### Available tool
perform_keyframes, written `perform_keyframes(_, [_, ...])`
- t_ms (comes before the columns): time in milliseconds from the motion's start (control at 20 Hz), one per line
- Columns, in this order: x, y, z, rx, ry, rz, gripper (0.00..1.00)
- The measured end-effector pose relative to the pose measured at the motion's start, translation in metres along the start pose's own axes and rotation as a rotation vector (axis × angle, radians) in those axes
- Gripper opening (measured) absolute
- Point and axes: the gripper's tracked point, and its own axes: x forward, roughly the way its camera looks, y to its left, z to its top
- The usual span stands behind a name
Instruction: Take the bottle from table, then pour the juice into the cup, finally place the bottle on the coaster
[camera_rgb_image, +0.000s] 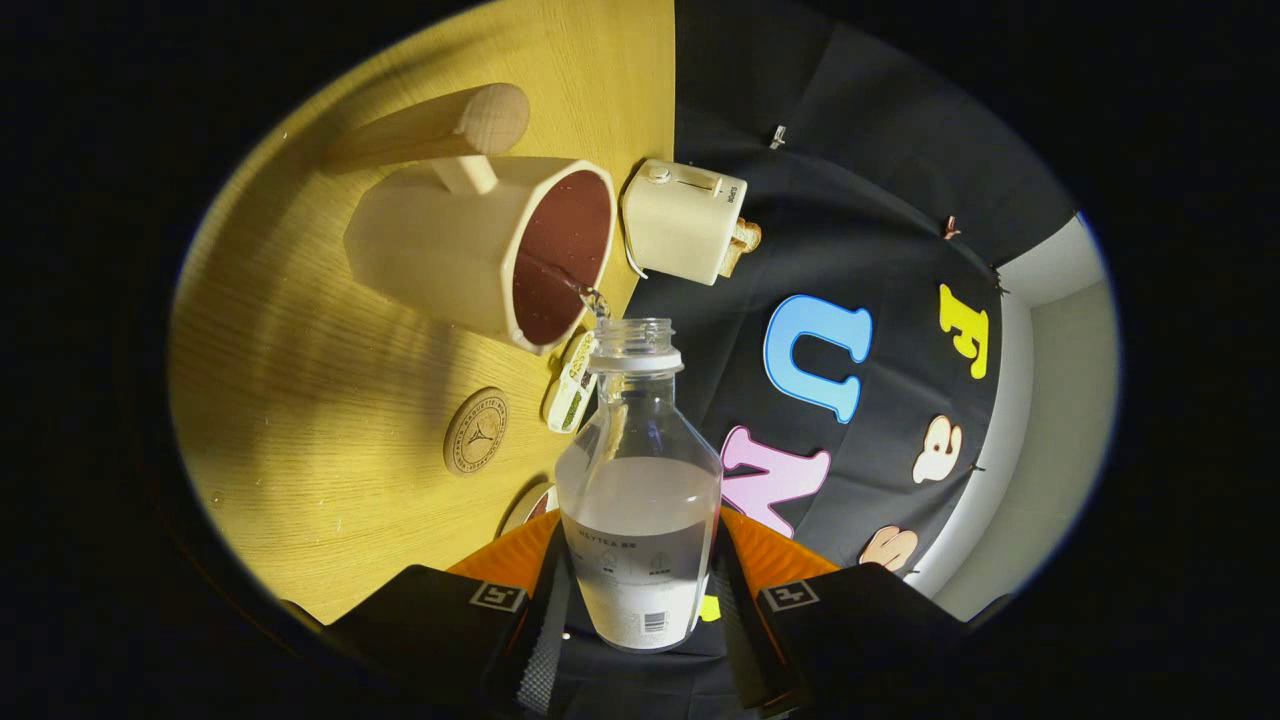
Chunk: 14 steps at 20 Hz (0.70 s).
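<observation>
My gripper (637, 590) is shut on a clear, uncapped bottle (638, 480), both fingers pressing on its lower body. The whole view is rolled sideways, so the bottle is tipped toward the cup. Pale liquid fills about half the bottle. A thin stream (592, 296) leaves the bottle's mouth and runs into the cream cup (440, 245), whose inside looks dark reddish-brown. The cup has a wooden handle (470, 125) and stands just beyond the bottle's mouth. A round wooden coaster (476, 431) lies on the table beside the bottle, nearer the fingers than the cup.
The wooden table (300, 380) carries a cream toaster (682, 221) with bread in it, just past the cup near the table's edge. A small green-and-white packet (570, 383) lies between the coaster and the bottle neck. The black cloth wall (880, 220) stands behind.
</observation>
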Motion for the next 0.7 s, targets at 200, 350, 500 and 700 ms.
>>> perform_keyframes(200, [-0.0014, -0.0009, 0.0025, -0.021, -0.011, -0.007, 0.7])
perform_keyframes(350, [0.0003, -0.0032, 0.0057, -0.042, -0.021, -0.01, 0.7])
perform_keyframes(500, [0.0013, -0.0066, 0.0099, -0.063, -0.04, -0.019, 0.7])
perform_keyframes(700, [0.0028, -0.009, 0.0108, -0.086, -0.048, -0.027, 0.7])
